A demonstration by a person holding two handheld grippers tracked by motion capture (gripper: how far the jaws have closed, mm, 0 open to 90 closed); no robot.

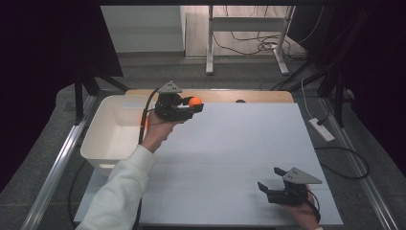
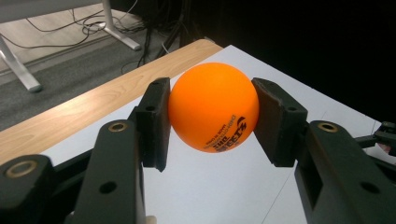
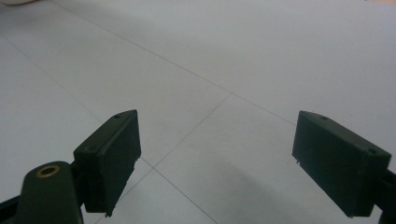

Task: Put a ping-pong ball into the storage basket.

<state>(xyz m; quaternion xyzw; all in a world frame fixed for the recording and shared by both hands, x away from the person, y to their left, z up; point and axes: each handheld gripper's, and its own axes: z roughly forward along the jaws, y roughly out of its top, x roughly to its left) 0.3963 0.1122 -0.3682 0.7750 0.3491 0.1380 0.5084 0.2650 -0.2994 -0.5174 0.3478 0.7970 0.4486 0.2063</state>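
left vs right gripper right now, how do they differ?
The left gripper is shut on an orange ball; the right gripper is open with nothing between its fingers. In the high view the left gripper is held up at the table's far side beside the white bin, while the right gripper is low over the near right corner. Both have black fingers and a grey three-cornered plate on top.
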